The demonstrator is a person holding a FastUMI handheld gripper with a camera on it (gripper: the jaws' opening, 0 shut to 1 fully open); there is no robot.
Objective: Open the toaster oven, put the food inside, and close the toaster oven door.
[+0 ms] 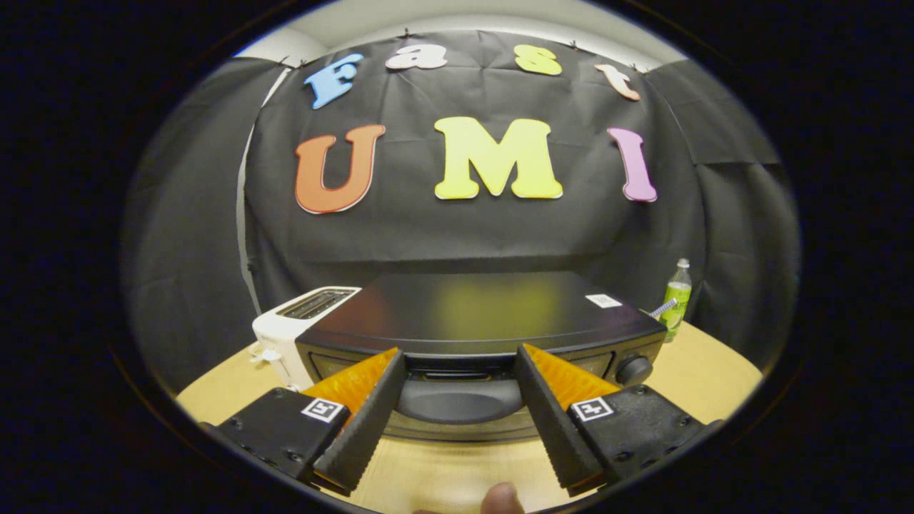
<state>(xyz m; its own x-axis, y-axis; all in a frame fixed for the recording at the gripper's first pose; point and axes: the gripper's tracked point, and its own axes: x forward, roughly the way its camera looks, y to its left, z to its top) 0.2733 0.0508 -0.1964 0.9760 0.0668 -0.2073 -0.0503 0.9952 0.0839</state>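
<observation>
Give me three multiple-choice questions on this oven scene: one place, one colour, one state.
1. Where is the white toaster?
A. Beside the toaster oven
B. On top of it
C. Inside it

2. What colour is the bottle?
A. Red
B. Green
C. Blue

3. How does the gripper stand?
A. Shut on the handle
B. Shut on the knob
C. Open

Answers:
1 A, it stands against the oven's side on the table.
2 B, its body is green.
3 C, the jaws are spread wide, with the handle between them.
</observation>
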